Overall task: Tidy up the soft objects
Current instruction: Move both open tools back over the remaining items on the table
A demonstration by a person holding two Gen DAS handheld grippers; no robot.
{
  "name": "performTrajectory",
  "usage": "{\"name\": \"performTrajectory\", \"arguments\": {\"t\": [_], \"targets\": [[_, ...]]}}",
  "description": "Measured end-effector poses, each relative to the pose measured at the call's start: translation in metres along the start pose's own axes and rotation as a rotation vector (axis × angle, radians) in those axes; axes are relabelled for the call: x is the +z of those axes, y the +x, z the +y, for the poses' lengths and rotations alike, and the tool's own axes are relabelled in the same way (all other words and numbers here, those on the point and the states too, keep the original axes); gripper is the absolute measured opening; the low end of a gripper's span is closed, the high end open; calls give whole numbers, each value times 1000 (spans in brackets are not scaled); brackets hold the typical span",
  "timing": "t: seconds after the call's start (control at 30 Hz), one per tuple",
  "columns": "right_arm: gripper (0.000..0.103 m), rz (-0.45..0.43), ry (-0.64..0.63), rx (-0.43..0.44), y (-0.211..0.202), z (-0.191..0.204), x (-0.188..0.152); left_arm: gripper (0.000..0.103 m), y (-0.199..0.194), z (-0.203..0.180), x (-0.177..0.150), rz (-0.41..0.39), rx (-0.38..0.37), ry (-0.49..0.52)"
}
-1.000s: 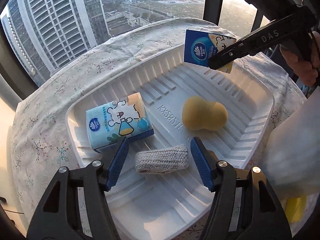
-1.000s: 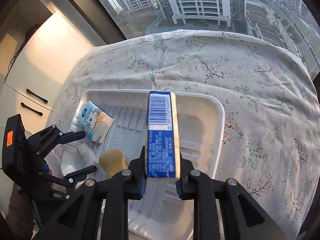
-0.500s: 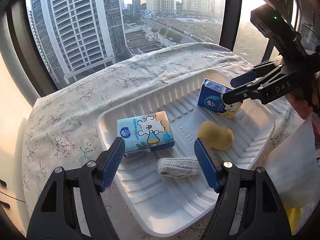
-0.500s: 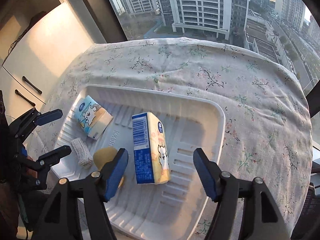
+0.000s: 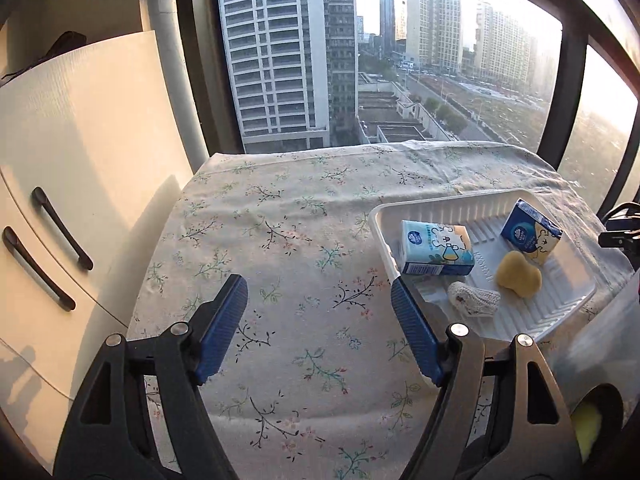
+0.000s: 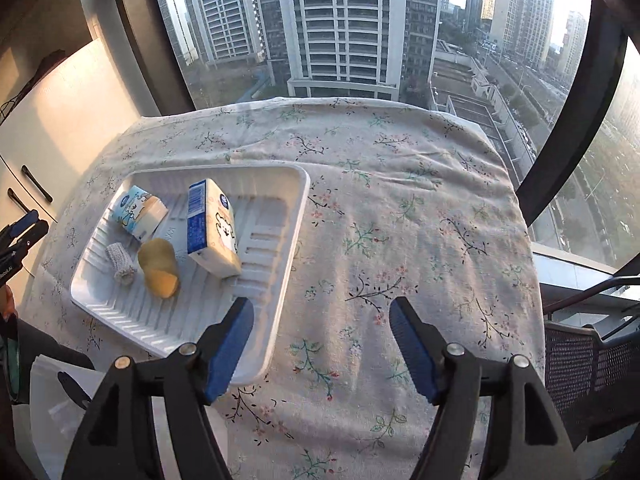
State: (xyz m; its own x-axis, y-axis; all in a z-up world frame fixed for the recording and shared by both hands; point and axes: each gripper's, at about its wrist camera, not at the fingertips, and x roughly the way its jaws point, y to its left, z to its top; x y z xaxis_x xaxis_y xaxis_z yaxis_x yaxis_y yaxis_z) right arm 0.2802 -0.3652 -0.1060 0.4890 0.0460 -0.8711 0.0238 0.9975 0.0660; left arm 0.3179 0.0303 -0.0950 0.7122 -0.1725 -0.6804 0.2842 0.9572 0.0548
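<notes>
**A:** Looking at the white ribbed tray, four soft things are being held in it: a light-blue tissue pack with a cartoon bear at the far left, a dark-blue-and-yellow tissue pack lying tilted near the middle, a yellow gourd-shaped sponge and a small grey knitted roll side by side toward the near edge. The tray itself is being carried by the floral tablecloth.

**B:** And the grippers, is anything being gripped?

**A:** Nope. The right gripper is being held with its jaws apart above the tray's near corner and bare cloth, nothing between the blue pads. The jaws have just been opening. Same for the left gripper: spread wide, empty, being held over plain cloth left of the tray.

**B:** Anything being touched by them?

**A:** Neither is being pressed against any item.
</notes>
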Motion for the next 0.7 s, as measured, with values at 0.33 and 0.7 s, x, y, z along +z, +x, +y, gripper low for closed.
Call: {"name": "performTrajectory", "arguments": {"t": [0.33, 0.7], "targets": [[73, -7, 105, -114, -46, -40, -104, 73, -68, -1, -89, -6, 133, 120], [73, -37, 107, -131, -97, -21, -217, 73, -127, -13, -170, 33, 97, 81]]}}
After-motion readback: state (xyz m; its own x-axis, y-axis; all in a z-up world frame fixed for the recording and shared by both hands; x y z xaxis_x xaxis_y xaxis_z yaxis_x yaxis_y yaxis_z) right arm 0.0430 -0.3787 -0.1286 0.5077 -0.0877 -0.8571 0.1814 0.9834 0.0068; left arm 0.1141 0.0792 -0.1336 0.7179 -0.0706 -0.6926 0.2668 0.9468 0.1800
